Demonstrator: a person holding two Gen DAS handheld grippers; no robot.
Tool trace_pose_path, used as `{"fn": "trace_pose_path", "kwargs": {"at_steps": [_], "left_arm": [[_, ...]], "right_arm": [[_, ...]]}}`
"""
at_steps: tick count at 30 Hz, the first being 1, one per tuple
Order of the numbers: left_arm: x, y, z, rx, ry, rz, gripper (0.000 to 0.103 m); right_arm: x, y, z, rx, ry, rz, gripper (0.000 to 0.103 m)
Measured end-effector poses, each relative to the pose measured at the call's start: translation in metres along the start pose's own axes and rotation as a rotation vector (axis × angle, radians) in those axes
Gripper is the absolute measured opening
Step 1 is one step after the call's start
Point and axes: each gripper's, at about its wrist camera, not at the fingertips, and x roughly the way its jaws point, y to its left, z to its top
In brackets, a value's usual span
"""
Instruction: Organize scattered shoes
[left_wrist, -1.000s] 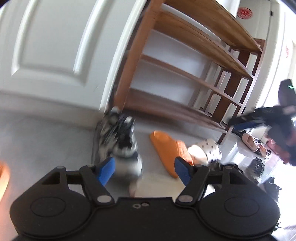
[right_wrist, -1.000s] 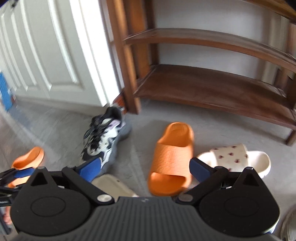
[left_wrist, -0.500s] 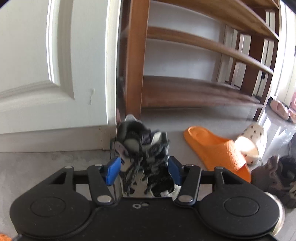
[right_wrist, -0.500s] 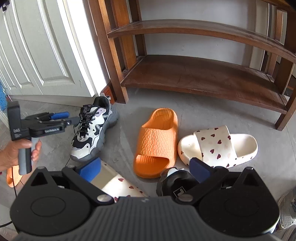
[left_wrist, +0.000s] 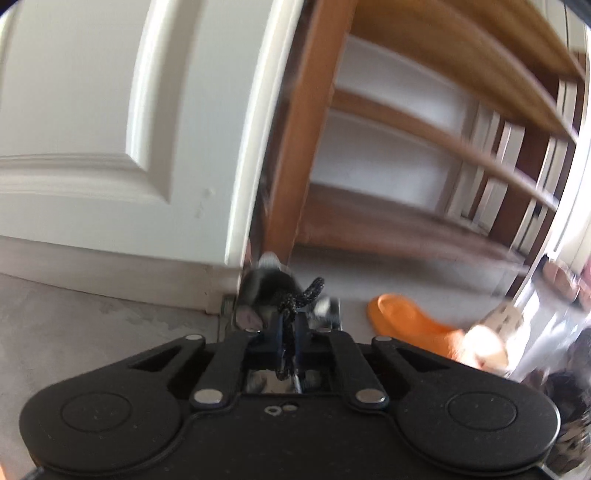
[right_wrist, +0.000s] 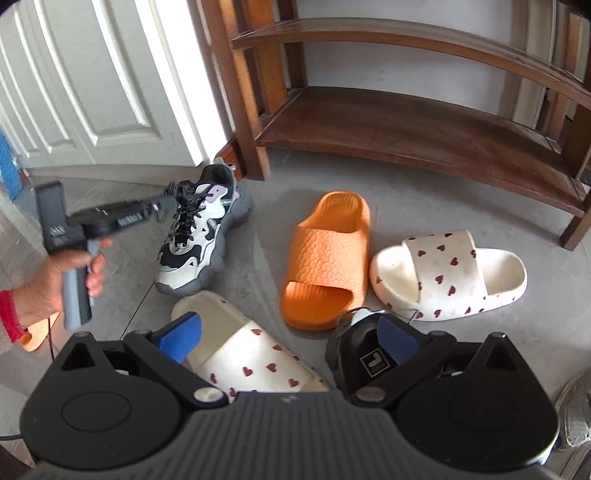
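A black-and-white chunky sneaker stands on the grey floor by the left leg of the wooden shoe rack. My left gripper is shut on the sneaker's black laces and tongue; it also shows in the right wrist view. My right gripper is open and empty, above a white heart-print slide and a black sneaker. An orange slide and a second heart-print slide lie in front of the rack.
A white panelled door stands left of the rack. Another orange slide lies at the far left, partly behind the hand. A grey sneaker shows at the right edge. More shoes lie beyond the rack's right end.
My left gripper's fingers have closed from either side of the sneaker onto its laces. My right gripper has pulled back a little, showing more of the near shoes.
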Motion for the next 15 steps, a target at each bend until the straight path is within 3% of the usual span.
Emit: {"fn": "trace_pose_path", "kwargs": {"at_steps": [4,6,7,10,11,14,15], "left_arm": [[-0.048,-0.001,0.011,0.071,-0.053,-0.035,0.000],[-0.069,0.001,0.012,0.115,-0.015,-0.078,0.001],[-0.075,-0.001,0.008,0.147,-0.010,-0.045,0.001],[-0.073,-0.011,-0.007,0.306,0.047,0.005,0.017],[-0.070,-0.014,-0.009,0.328,0.046,0.018,0.016],[-0.049,-0.022,-0.008,0.378,0.058,0.012,0.031],[-0.034,-0.029,-0.004,0.442,0.073,-0.004,0.038]], "right_arm": [[-0.001,0.004,0.004,-0.021,-0.004,0.013,0.103],[-0.002,0.007,0.006,-0.026,-0.017,0.023,0.103],[-0.002,0.008,0.007,-0.029,-0.024,0.030,0.103],[-0.001,0.012,0.009,-0.042,-0.026,0.035,0.103],[0.000,0.013,0.009,-0.042,-0.023,0.035,0.103],[0.003,0.015,0.011,-0.045,-0.013,0.034,0.103],[0.001,0.016,0.010,-0.057,-0.015,0.028,0.103]]}}
